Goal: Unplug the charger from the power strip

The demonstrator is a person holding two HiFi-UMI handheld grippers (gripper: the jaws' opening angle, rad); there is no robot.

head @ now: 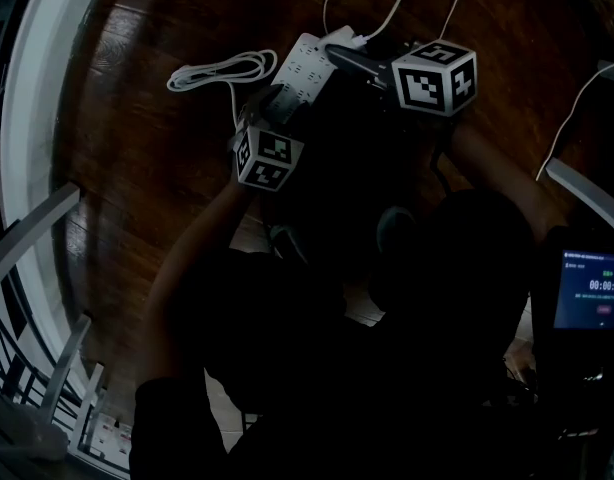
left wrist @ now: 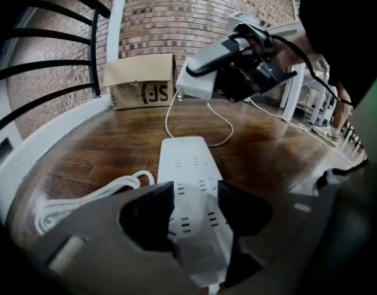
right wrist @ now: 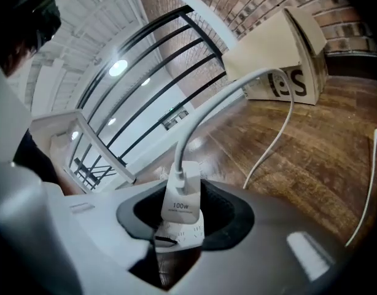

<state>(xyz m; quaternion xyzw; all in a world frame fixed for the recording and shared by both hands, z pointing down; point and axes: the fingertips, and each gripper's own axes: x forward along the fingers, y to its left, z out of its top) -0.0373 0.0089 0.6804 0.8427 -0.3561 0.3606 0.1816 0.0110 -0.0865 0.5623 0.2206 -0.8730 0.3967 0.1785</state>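
Above the floor (left wrist: pixel 115 140), the right gripper (right wrist: pixel 182 223), jaws partly closed, pinches the charger (right wrist: pixel 181 203), apparently clear of the strip (left wrist: pixel 185 161) (cable (right wrist: pixel 219 97) trailing), while the left gripper (left wrist: pixel 194 217) clamps the strip's near end; unplugging looks done.

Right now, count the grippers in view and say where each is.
2. The left gripper clamps the power strip's near end; the right gripper holds the charger aloft near the strip's far end. None seems hidden.
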